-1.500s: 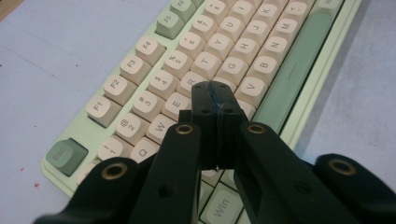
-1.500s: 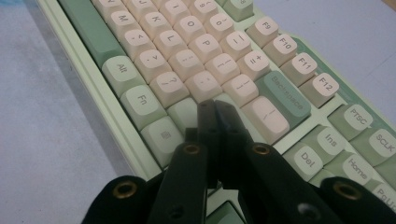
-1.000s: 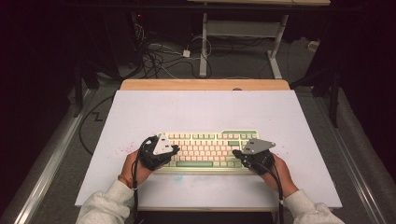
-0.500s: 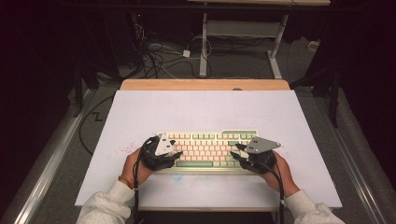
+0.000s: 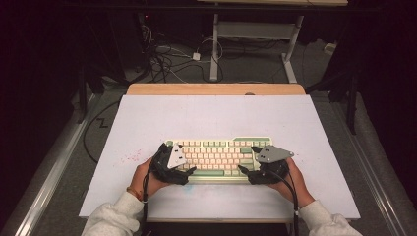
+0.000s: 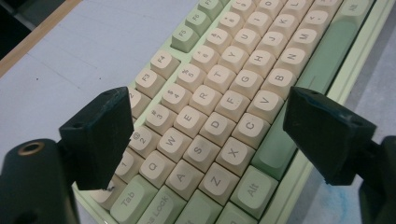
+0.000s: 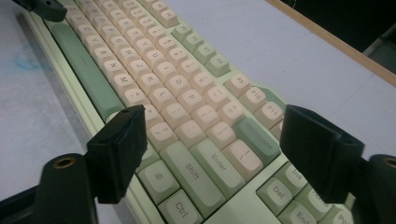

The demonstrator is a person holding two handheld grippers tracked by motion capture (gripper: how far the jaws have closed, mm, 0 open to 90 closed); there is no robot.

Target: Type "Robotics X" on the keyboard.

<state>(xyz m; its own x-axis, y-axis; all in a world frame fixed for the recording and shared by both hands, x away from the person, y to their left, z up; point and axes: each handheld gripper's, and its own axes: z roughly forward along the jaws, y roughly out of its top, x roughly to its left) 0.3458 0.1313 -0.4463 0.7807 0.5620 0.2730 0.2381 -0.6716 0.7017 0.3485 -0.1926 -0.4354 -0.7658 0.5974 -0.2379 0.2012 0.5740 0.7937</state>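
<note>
A keyboard (image 5: 216, 155) with cream and pale green keys lies flat on the white board, near its front edge. My left gripper (image 5: 177, 160) straddles its left end. Its jaws have just been opening and stand wide apart, one over the number row, the other past the front rim by the space bar. In the left gripper view the left gripper (image 6: 210, 135) has the keyboard (image 6: 233, 84) between its jaws, unpressed. My right gripper (image 5: 250, 160) straddles the right end, and its jaws have also just been opening. The right gripper (image 7: 215, 149) frames the Shift and Enter keys of the keyboard (image 7: 163, 84).
The white board (image 5: 211, 118) rests on a wooden table (image 5: 216, 89) whose edge shows at the back. Pink specks (image 5: 129, 158) mark the board left of the keyboard. Cables (image 5: 167, 59) and a metal table frame (image 5: 255, 29) lie on the dark floor beyond.
Both pairs of jaws have spread apart at the keyboard's two ends. The hands and the keyboard have stayed where they were.
</note>
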